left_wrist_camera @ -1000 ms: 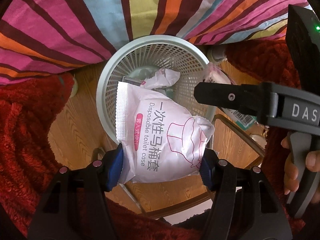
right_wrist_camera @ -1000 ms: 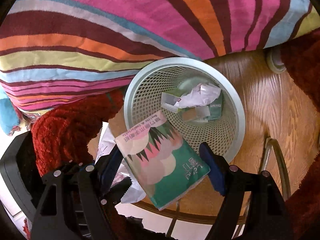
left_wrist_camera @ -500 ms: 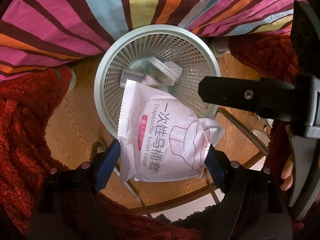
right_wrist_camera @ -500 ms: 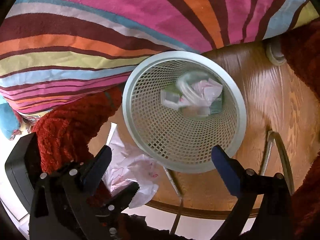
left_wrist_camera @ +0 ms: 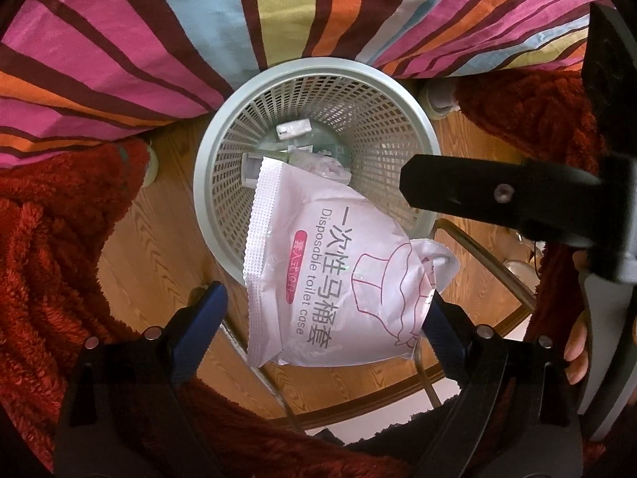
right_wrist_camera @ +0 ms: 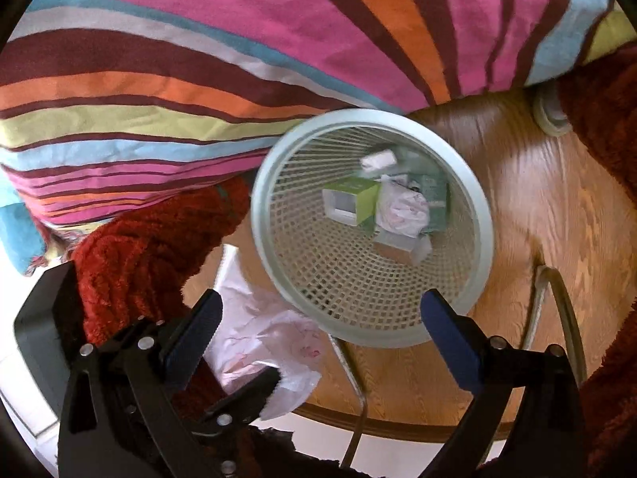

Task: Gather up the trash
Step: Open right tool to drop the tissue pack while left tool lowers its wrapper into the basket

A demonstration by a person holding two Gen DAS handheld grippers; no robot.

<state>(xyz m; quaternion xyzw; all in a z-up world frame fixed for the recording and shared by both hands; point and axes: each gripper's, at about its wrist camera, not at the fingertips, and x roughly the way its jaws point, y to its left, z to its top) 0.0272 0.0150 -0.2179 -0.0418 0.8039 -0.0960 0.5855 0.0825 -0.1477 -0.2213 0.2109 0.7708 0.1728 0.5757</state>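
Your left gripper (left_wrist_camera: 324, 320) has just been opening w/ the disposable toilet case packet (left_wrist_camera: 338, 275) between its jaws; it's let go at the left pad but leans on the right one, so spread wider and nudge fwd so it tips into the mesh wastebasket (left_wrist_camera: 414, 107) just beyond. Right gripper (right_wrist_camera: 318, 332) is spread wide, nothing in it, basket straight ahead. Can't tell if the packet's far edge clears the rim; the right tool blocks part of it, and basket contents are blurry.

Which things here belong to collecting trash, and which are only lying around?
For the job:
- white toilet-cover packet, between the open left tool pads
- mesh waste basket
- green box and crumpled wrappers inside it
- open, empty right tool

Just lying about:
- striped blanket
- red fuzzy fabric
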